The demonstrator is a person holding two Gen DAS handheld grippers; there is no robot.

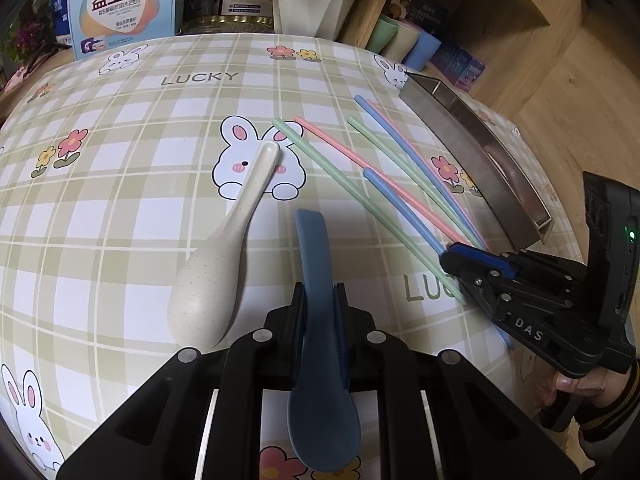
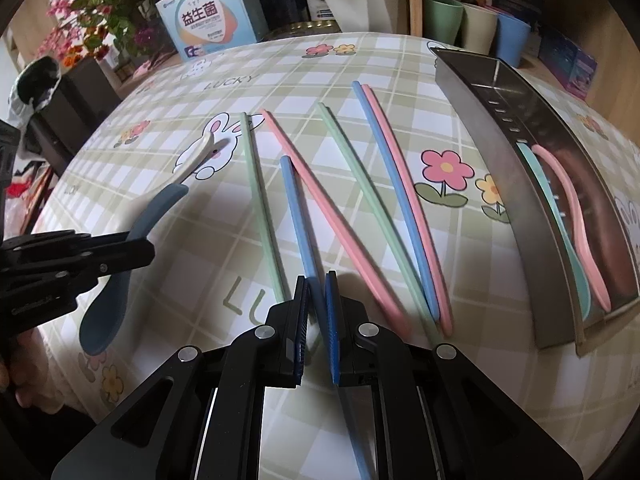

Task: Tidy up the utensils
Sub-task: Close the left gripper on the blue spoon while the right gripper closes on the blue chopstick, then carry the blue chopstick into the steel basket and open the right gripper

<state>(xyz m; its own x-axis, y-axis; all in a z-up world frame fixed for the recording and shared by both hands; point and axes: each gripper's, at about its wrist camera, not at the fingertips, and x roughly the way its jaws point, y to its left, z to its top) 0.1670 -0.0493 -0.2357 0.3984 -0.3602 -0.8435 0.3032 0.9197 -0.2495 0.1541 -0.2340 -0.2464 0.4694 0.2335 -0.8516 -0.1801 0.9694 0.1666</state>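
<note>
My left gripper [image 1: 321, 294] is shut on the handle of a dark blue spoon [image 1: 314, 248], whose bowl lies under the gripper body. A cream spoon [image 1: 224, 256] lies just left of it on the tablecloth. My right gripper [image 2: 318, 286] is shut on the near end of a light blue chopstick [image 2: 294, 208]. Beside that chopstick lie loose green [image 2: 260, 200], pink [image 2: 320, 208] and blue [image 2: 400, 200] chopsticks, fanned out. In the right wrist view, the left gripper [image 2: 140, 248] clamps the blue spoon [image 2: 108, 312] at the left.
A long metal tray [image 2: 480, 120] stands at the table's right edge, with a teal spoon [image 2: 560, 216] and a pink spoon [image 2: 576, 220] in it. Boxes, cups [image 2: 476, 28], a plant pot and flowers crowd the far edge. A hand shows under each gripper.
</note>
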